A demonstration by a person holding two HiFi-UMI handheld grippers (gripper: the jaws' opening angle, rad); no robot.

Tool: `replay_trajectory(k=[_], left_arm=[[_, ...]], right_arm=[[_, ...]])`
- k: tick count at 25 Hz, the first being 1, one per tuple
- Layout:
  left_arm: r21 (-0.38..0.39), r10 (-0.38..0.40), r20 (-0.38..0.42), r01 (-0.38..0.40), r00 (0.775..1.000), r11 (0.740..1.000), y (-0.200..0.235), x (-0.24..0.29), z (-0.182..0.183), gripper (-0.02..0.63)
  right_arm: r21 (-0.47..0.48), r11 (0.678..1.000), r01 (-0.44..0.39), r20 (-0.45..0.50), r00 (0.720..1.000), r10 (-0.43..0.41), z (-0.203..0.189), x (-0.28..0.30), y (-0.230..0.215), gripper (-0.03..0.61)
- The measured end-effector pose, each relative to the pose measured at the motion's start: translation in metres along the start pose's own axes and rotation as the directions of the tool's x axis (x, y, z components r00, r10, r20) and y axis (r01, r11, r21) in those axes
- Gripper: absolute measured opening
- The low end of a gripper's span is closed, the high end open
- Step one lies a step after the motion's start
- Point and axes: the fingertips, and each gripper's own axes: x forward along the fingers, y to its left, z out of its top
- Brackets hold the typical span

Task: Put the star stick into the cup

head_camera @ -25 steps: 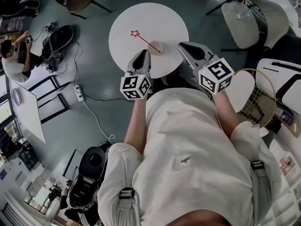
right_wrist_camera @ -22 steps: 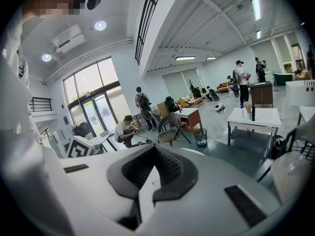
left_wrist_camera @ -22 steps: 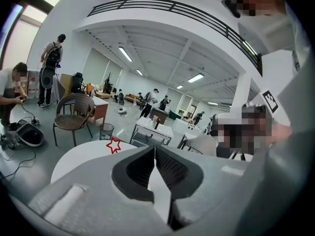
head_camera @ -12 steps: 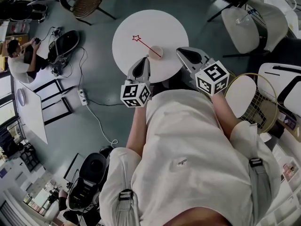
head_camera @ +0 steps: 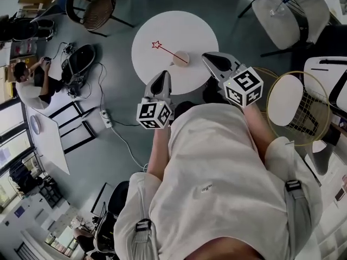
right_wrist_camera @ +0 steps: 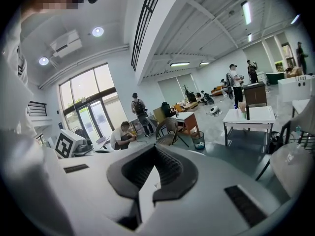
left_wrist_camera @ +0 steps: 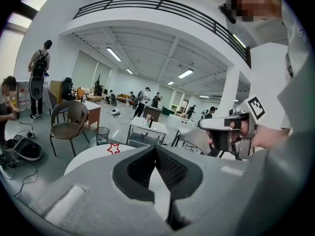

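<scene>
Both had drawn back toward six o'clock: left gripper (head_camera: 164, 75) and right gripper (head_camera: 208, 58), closed, empty. Star stick (head_camera: 169, 52) seemingly leaned in the cup (head_camera: 181, 59); only withdrawal remained.

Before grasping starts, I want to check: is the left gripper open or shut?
Shut. The left gripper has its jaws together, nothing between them; the star stick is farther off, ungrasped.

Quick count: one round desk (head_camera: 191, 26), one star stick (head_camera: 170, 52), one cup (head_camera: 180, 59). Two grippers total, the left gripper (head_camera: 162, 75) and the right gripper (head_camera: 209, 59). Plus one wicker chair (head_camera: 90, 2).
</scene>
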Motion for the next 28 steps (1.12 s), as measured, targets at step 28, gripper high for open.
replay_trajectory(k=[28], left_arm=[[0.126,-0.282,0.049,0.274,0.958,0.954,-0.008,-0.215,-0.047,0.011]], right_arm=[[-0.023,0.968,0.249,0.043,0.968,-0.248,-0.083,-0.103,0.224,0.006]])
